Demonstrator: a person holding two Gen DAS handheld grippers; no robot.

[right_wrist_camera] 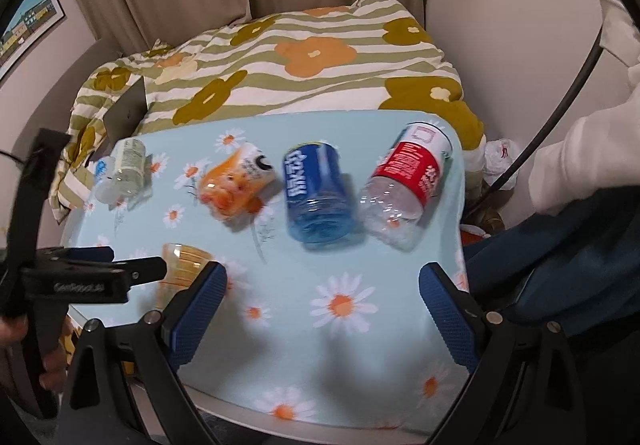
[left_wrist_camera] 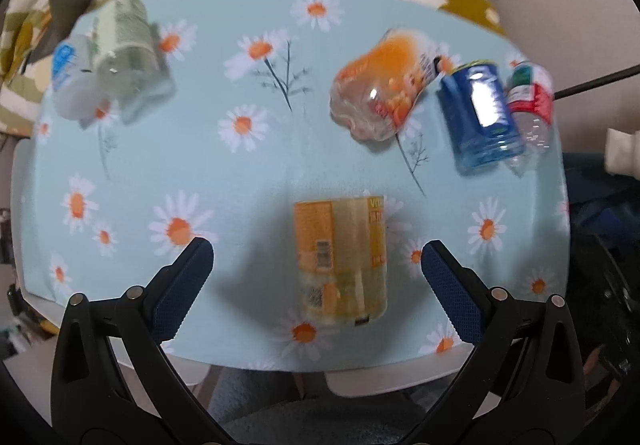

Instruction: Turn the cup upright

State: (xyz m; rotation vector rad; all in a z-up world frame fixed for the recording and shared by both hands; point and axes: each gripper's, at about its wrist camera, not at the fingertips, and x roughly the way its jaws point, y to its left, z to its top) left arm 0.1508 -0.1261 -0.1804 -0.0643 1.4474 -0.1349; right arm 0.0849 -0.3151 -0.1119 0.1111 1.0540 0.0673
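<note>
Left fingers (left_wrist_camera: 198, 257) spread wide around yellow cup (left_wrist_camera: 340, 261), not touching, right fingers (right_wrist_camera: 440, 285) spread, empty

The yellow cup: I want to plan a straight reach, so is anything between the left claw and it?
Nothing visible: the yellow cup sits between the open left claw fingers, with only bare tablecloth around it; the other cups lie farther back.

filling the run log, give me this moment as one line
left gripper: open, around yellow cup, not touching | right gripper: open, empty | cup: standing on table | blue and red cups: on sides
</note>
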